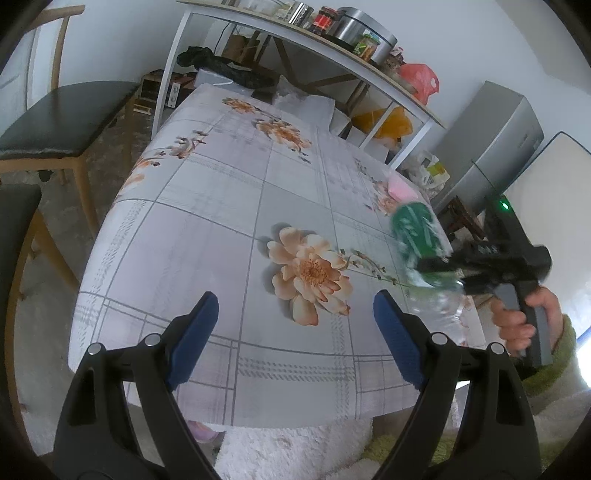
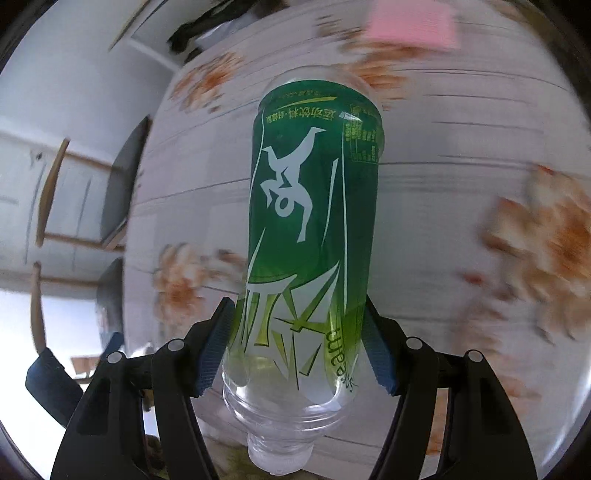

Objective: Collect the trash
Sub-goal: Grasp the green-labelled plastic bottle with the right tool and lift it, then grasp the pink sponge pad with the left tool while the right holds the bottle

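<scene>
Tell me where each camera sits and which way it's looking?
Left wrist view: sits on the left tongs, looks down along open blue pads across the flowered table; the person's hand and green sleeve show at the right.
Right wrist view: sits on the right tongs, looks along the pads squeezing a green-labelled bottle, cap nearest the camera.
Both share: the bottle, the table, and a pink thing at its far side.

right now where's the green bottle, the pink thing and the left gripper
green bottle [image 2: 314, 221]: right wrist view, label middle
pink thing [image 2: 412, 26]: right wrist view, its flat top
left gripper [image 1: 295, 336]: left wrist view, gap between fingertips
</scene>
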